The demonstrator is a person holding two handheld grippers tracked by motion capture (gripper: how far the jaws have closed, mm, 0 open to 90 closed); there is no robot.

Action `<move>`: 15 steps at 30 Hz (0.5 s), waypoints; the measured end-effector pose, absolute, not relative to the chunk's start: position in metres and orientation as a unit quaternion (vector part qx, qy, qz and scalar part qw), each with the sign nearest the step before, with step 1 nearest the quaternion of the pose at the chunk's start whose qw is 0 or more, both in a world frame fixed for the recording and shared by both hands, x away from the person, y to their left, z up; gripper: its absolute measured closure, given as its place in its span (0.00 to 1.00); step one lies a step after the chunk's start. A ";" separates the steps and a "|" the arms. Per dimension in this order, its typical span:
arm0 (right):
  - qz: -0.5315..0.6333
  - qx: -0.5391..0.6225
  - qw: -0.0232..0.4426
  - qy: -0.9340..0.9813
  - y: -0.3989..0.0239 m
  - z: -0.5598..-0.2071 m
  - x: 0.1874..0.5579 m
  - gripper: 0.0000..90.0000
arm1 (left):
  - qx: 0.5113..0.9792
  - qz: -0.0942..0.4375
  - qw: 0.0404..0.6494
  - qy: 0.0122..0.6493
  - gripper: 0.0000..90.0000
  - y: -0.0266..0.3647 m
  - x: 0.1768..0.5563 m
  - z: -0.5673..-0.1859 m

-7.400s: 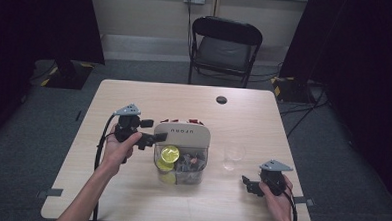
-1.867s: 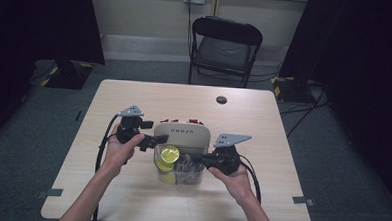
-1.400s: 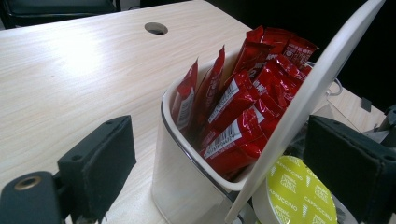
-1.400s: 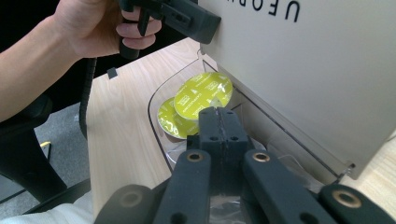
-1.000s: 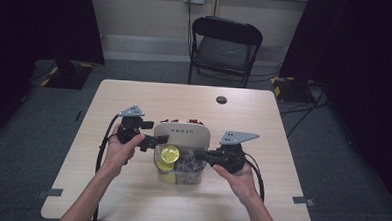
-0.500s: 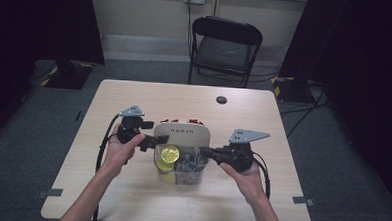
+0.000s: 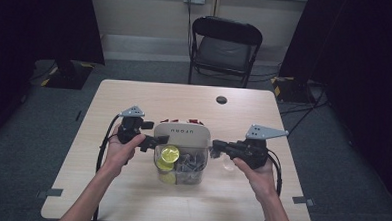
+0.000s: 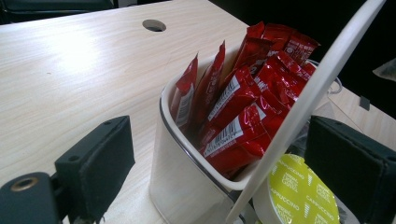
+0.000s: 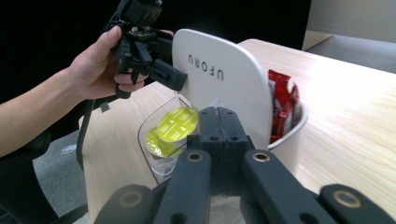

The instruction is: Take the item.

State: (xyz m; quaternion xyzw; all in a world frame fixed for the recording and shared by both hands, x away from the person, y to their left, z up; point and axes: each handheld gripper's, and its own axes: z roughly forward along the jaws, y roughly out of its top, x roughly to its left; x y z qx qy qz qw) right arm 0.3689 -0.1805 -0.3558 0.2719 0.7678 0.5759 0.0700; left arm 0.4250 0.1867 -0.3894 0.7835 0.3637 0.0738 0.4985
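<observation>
The organizer box point(image 7: 201, 166) stands mid-surface, between both tools. The left tool point(image 7: 151, 143), jaws apart, straddles the edge of its raised white lid point(image 7: 183, 136). The right tool point(image 7: 216, 147), jaws together, points leftward, just beside that lid.

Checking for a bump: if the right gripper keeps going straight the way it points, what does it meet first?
Most likely the white divider panel of the organizer: the right gripper, jaws shut, points straight at it, though depth is unclear.
</observation>
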 end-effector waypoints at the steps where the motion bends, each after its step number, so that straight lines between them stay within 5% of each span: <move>1: 0.576 0.274 0.072 0.767 -0.182 -0.355 0.369 1.00 | 0.784 0.075 0.497 0.363 0.09 0.187 0.425 -0.389; 15: 0.574 0.297 0.088 0.758 -0.199 -0.360 0.377 1.00 | 0.784 0.074 0.496 0.364 0.09 0.187 0.424 -0.389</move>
